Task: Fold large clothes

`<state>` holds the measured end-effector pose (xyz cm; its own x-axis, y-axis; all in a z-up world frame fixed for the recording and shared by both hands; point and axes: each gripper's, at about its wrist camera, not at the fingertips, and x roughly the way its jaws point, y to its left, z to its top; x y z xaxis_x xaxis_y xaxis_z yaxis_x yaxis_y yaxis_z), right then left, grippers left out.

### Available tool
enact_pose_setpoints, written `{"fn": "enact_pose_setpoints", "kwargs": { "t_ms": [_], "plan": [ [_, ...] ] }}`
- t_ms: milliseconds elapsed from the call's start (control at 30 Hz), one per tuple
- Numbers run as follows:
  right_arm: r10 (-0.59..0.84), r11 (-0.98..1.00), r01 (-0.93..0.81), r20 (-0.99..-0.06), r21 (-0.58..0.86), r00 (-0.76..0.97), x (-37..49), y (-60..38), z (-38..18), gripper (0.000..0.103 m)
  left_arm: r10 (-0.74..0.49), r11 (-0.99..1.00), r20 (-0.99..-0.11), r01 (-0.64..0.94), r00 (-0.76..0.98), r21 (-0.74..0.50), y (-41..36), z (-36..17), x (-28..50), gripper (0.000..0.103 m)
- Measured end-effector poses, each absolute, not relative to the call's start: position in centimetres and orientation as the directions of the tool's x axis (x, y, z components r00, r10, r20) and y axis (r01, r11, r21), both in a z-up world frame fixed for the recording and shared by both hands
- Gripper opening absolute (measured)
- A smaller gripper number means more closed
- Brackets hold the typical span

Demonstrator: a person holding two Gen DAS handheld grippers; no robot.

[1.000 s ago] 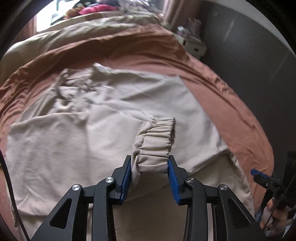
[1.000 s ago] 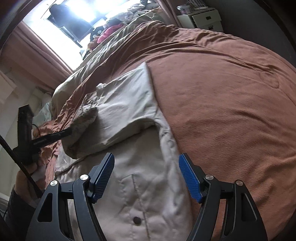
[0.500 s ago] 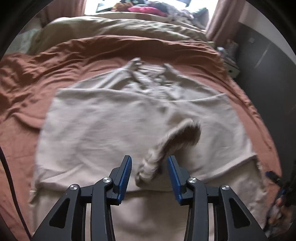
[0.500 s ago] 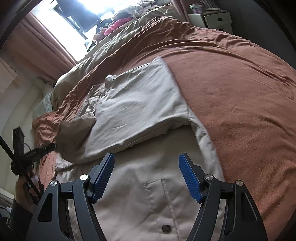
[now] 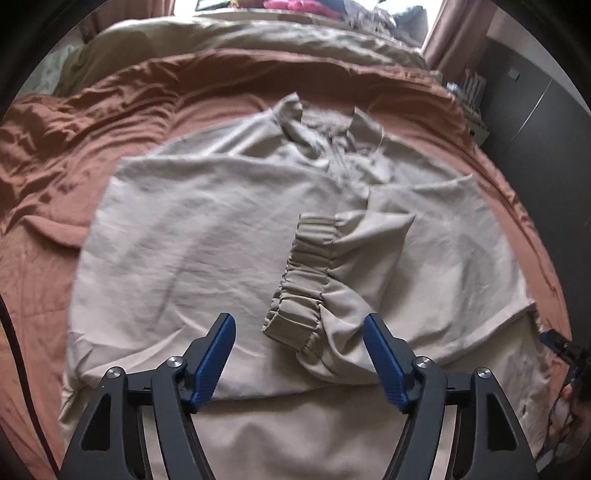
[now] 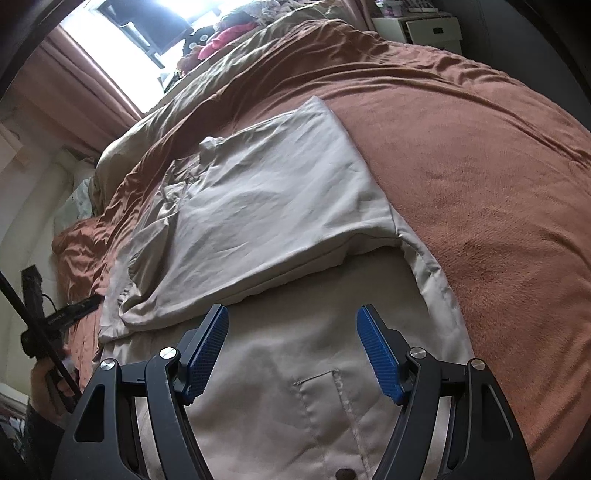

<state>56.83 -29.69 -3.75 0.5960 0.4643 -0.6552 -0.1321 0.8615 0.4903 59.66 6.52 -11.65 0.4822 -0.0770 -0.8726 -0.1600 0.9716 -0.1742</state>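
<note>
- A beige jacket (image 5: pixel 207 236) lies spread flat on a rust-brown blanket (image 5: pixel 74 155) that covers a bed, its collar (image 5: pixel 295 114) toward the far end, where an olive duvet (image 5: pixel 258 44) is bunched.
- One sleeve (image 5: pixel 354 280) is folded in across the jacket's body; its gathered elastic cuff (image 5: pixel 303 280) rests on the cloth near the middle, free of any grip.
- The left gripper (image 5: pixel 299 354) hovers just above the cuff; its blue pads (image 5: pixel 218 354) stand apart on either side and touch nothing. Its jaws have just been opening, and the cuff lies loose in the gap beyond them.
- In the right wrist view the jacket (image 6: pixel 266 206) shows a folded upper panel lying over the lower front, with a stitched pocket (image 6: pixel 321 398) and a dark snap (image 6: pixel 345 473) near the bottom edge.
- The right gripper (image 6: pixel 291 354) hangs over that lower front, jaws wide, with nothing between the pads (image 6: pixel 380 358).
- At the left edge of that view a hand (image 6: pixel 48 384) holds the other gripper's black handle beside the jacket's near side.
- The blanket (image 6: pixel 480 184) runs bare and rumpled to the right of the jacket.
- Beyond the bed stand pink curtains (image 6: pixel 74 85) at a bright window, a heap of clothes with a pink item (image 6: pixel 225 37), and a white drawer unit (image 6: pixel 424 29) against a dark wall.
</note>
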Motion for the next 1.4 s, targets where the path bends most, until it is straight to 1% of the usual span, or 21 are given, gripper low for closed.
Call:
{"fn": "enact_pose_setpoints", "kwargs": {
  "t_ms": [167,333,367,400,433,467,500,533,600,633,667,800,867,933,1000,1033,1100,1133,1200,1300,1400],
  "plan": [
    [0.455,0.864,-0.11,-0.669,0.491,0.588,58.0,-29.9,-4.1,0.071,-0.076,0.973,-0.901,-0.164,0.428,-0.16,6.8,-15.0,62.3,0.073],
    [0.45,0.862,-0.085,-0.677,0.499,0.583,59.3,-30.1,-4.1,0.071,-0.14,0.968,-0.894,-0.132,0.425,-0.214,6.4,-16.6,64.1,0.072],
    [0.456,0.857,-0.083,-0.674,0.508,0.582,59.7,-30.1,-4.0,0.071,-0.14,0.972,-0.894,-0.111,0.426,-0.205,6.0,-16.8,64.2,0.069],
    [0.468,0.849,-0.082,-0.669,0.522,0.577,60.0,-30.0,-4.1,0.071,-0.127,0.979,-0.899,-0.093,0.418,-0.182,5.5,-16.9,64.4,0.058],
    [0.481,0.839,-0.081,-0.664,0.538,0.572,60.4,-30.0,-4.2,0.063,-0.106,0.985,-0.904,-0.082,0.413,-0.153,5.2,-16.9,64.5,0.046],
    [0.495,0.829,-0.075,-0.663,0.555,0.562,60.9,-29.9,-4.5,0.054,-0.088,0.989,-0.907,-0.074,0.412,-0.129,5.0,-16.9,64.4,0.04],
    [0.506,0.819,-0.065,-0.663,0.571,0.551,61.3,-29.9,-4.9,0.05,-0.076,0.991,-0.909,-0.068,0.41,-0.114,5.1,-16.7,64.2,0.032],
    [0.519,0.806,-0.053,-0.662,0.589,0.541,61.9,-29.9,-5.3,0.045,-0.08,0.991,-0.906,-0.066,0.416,-0.118,5.3,-16.4,64.0,0.028],
    [0.515,0.805,-0.031,-0.672,0.592,0.532,62.8,-29.9,-5.9,0.045,-0.076,0.991,-0.893,-0.068,0.444,-0.118,5.8,-15.5,63.6,0.019],
    [0.495,0.815,-0.016,-0.682,0.579,0.538,63.2,-30.0,-6.0,0.045,-0.054,0.99,-0.88,-0.091,0.472,-0.11,6.5,-14.7,63.0,0.017],
    [0.481,0.82,-0.001,-0.687,0.573,0.545,63.5,-30.2,-6.1,0.045,-0.045,0.988,-0.873,-0.108,0.485,-0.111,7.0,-14.4,62.8,0.017],
    [0.468,0.812,0.034,-0.685,0.582,0.559,64.0,-31.1,-6.5,0.045,-0.05,0.953,-0.854,-0.231,0.517,-0.196,10.1,-13.8,61.0,0.018],
    [0.456,0.814,0.048,-0.688,0.579,0.565,63.7,-30.9,-6.6,0.042,-0.047,0.952,-0.869,-0.242,0.493,-0.188,10.3,-14.2,60.7,0.024],
    [0.445,0.818,0.053,-0.689,0.573,0.572,63.3,-30.8,-6.5,0.042,-0.034,0.953,-0.891,-0.254,0.453,-0.165,10.4,-14.9,60.4,0.035],
    [0.435,0.824,0.055,-0.692,0.564,0.576,62.9,-30.7,-6.4,0.042,-0.002,0.953,-0.894,-0.27,0.448,-0.137,10.8,-14.9,60.0,0.044],
    [0.435,0.824,0.056,-0.692,0.564,0.576,62.7,-30.7,-6.3,0.042,0.028,0.954,-0.89,-0.277,0.455,-0.111,10.9,-14.6,59.9,0.046],
    [0.439,0.818,0.06,-0.69,0.571,0.575,62.2,-31.1,-6.0,0.042,0.104,0.95,-0.884,-0.31,0.455,-0.048,11.3,-14.0,59.5,0.046],
    [0.442,0.817,0.06,-0.688,0.574,0.576,62.1,-31.3,-5.8,0.042,0.118,0.944,-0.878,-0.328,0.463,-0.046,11.9,-13.6,59.3,0.046],
    [0.456,0.807,0.046,-0.672,0.589,0.583,61.6,-31.6,-5.1,0.042,0.071,0.938,-0.867,-0.329,0.493,-0.11,12.9,-12.8,58.8,0.046],
    [0.474,0.793,0.019,-0.638,0.608,0.607,60.5,-32.2,-4.0,0.042,0.043,0.944,-0.86,-0.303,0.508,-0.131,12.6,-12.3,58.4,0.046],
    [0.469,0.798,-0.016,-0.605,0.602,0.643,59.8,-32.5,-3.0,0.042,-0.04,0.958,-0.875,-0.23,0.482,-0.171,11.1,-13.1,58.5,0.046]
  ]
}}
